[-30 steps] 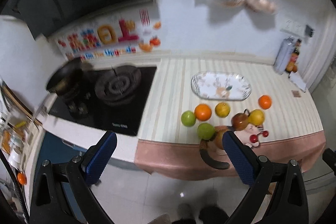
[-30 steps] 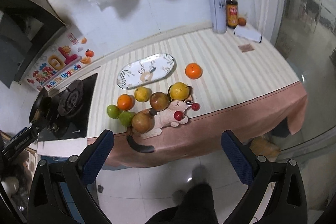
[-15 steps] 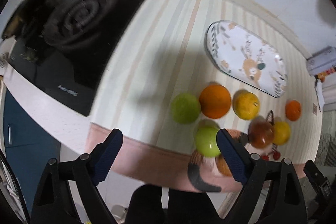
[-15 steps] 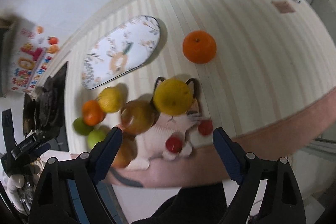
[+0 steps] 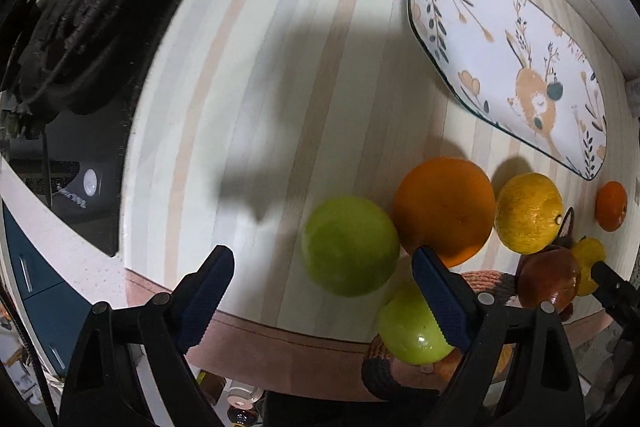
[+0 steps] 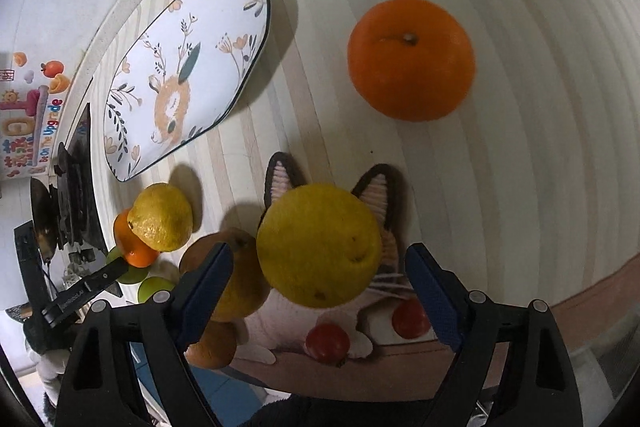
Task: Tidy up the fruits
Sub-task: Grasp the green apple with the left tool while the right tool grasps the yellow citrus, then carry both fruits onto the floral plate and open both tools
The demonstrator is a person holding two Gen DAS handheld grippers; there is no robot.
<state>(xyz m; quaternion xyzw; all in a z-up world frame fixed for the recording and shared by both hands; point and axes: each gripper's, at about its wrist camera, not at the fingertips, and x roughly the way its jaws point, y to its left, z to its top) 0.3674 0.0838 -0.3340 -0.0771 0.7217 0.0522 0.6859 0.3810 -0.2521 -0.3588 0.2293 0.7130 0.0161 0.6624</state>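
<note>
You have dropped both open, empty hand-held grippers close to the table's front edge, left hand-held gripper framing the green apple, right hand-held gripper the yellow fruit, ready to grasp.

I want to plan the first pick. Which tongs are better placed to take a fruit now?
Probably the right tongs: they are open with the yellow fruit centred between the fingers. The left tongs are open too, but the green apple sits nearer one finger.
</note>
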